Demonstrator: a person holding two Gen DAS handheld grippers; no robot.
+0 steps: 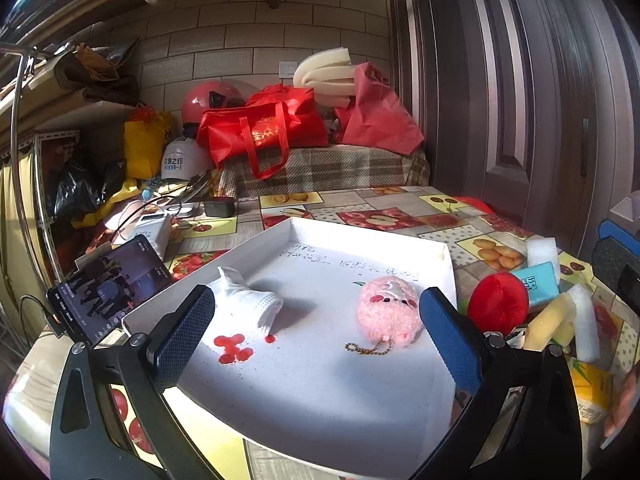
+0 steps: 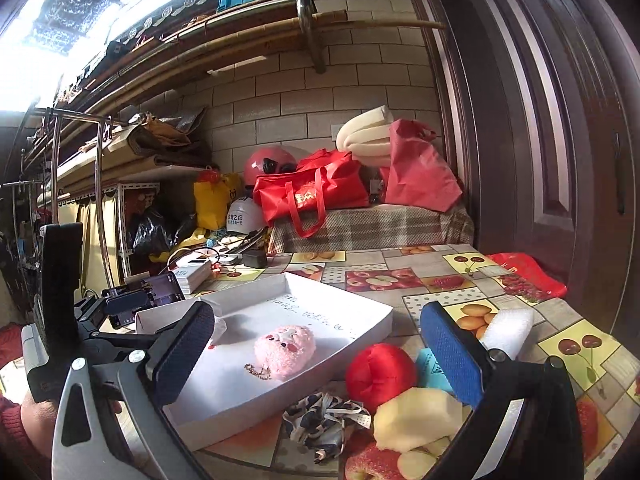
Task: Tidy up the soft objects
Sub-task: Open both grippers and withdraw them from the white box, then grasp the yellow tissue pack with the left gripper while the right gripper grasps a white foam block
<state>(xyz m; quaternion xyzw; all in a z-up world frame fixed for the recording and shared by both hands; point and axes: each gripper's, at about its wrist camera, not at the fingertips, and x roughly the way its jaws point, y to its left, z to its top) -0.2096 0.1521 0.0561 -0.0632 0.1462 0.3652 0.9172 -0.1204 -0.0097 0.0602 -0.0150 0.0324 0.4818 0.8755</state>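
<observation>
— Worrying about anything from here?

— Mostly the crowding. My right tool (image 2: pixel 316 344) is spread open and holding nothing, poised over the red plush ball (image 2: pixel 378 376), which touches a yellow sponge (image 2: pixel 416 416) and a teal packet (image 2: pixel 430 366). I judge a wide closing could drag a neighbour along, or the round ball could squirt out sideways.

— And the left?

— My left tool (image 1: pixel 318 320) is open and empty too, over the white tray (image 1: pixel 280 236). Dropping carelessly could snag the keychain.

— What's in the tray?

— A pink plush keychain (image 1: pixel 390 310) and a white sock (image 1: pixel 250 300), well apart. The patterned cloth scrunchie (image 2: pixel 324 420) and white foam block (image 2: pixel 508 328) lie outside on the tabletop (image 2: pixel 440 280).
</observation>
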